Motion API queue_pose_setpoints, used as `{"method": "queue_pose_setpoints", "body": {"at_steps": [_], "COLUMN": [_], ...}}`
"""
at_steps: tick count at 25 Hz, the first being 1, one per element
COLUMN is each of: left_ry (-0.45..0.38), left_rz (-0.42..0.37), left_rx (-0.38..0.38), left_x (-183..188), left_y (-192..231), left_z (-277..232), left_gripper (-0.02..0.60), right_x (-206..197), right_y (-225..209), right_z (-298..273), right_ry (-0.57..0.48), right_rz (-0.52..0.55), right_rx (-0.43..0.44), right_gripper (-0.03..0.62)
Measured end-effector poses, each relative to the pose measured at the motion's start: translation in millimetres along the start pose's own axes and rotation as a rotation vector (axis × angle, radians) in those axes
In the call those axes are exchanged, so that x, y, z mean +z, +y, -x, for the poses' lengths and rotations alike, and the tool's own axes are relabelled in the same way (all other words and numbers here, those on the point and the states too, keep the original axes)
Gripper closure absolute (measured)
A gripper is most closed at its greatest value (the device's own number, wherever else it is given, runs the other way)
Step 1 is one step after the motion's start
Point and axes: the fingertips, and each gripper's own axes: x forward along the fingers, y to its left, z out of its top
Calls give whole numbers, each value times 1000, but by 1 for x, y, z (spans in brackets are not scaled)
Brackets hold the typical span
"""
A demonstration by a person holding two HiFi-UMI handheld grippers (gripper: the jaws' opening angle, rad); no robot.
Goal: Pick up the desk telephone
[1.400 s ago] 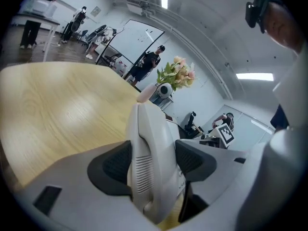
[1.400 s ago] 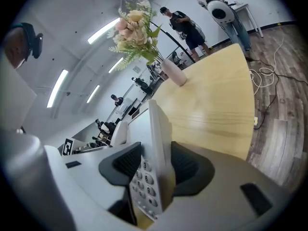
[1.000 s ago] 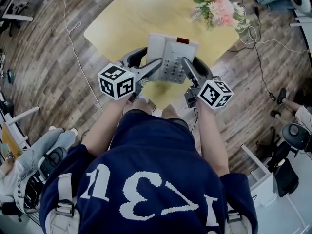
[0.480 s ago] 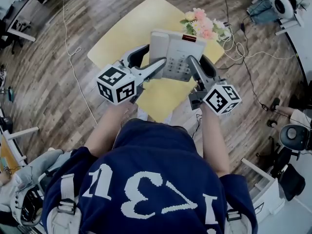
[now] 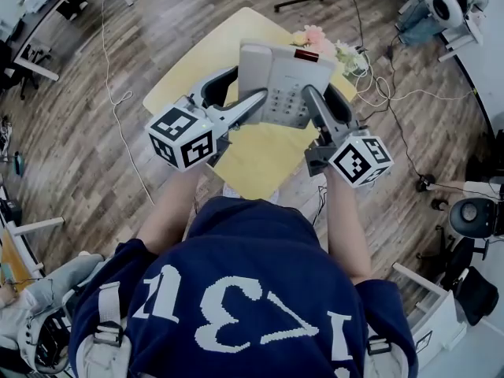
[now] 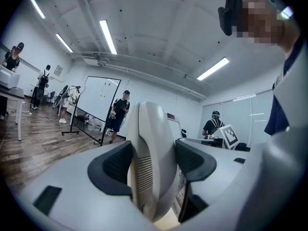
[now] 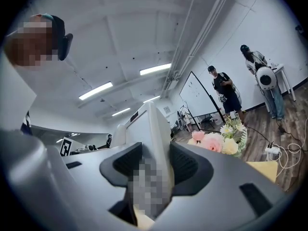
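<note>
Both tongs grip the desk telephone (image 5: 277, 79) from opposite sides and hold it up over the far part of the yellow table (image 5: 253, 162) – I see no part of the set resting on the top.

My left gripper (image 5: 246, 94) reaches in from the left, its two dark pads closed against the pale casing on the handset side; its own camera shows the ribbed shell filling the gap between them. My right gripper (image 5: 321, 94) does the same from the right, both pads pressed flat on the set's right edge (a mosaic patch covers part of the casing in that view, but the contact is plain). Each gripper points away from me, its marker cube nearest my body.

The keypad faces up toward the head camera, with a small red patch on the set's far edge. Just beyond that edge, a bunch of pink and cream flowers (image 5: 316, 36) shows, partly hidden by the set. Wood-plank floor (image 5: 87, 132) surrounds the table, with cables trailing across it at left and far right.

Beyond the left pads stand a whiteboard (image 6: 98, 100) and a person (image 6: 119, 115) in dark clothes – others are farther back in the room.
</note>
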Motion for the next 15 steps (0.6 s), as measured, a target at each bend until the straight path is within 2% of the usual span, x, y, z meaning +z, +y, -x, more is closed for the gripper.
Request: {"method": "queue_pose_setpoints", "body": {"at_steps": [15], "left_ry": [-24], "left_rz": [-23], "left_rx": [-2], "left_x": [9], "left_y": [-2], "left_z": [-1], "left_gripper": [288], "right_x": [10], "right_y": [3], "right_z": [0], "right_ry": [-20], "right_rz": [22], "right_rx": [11], "right_gripper": [399]}}
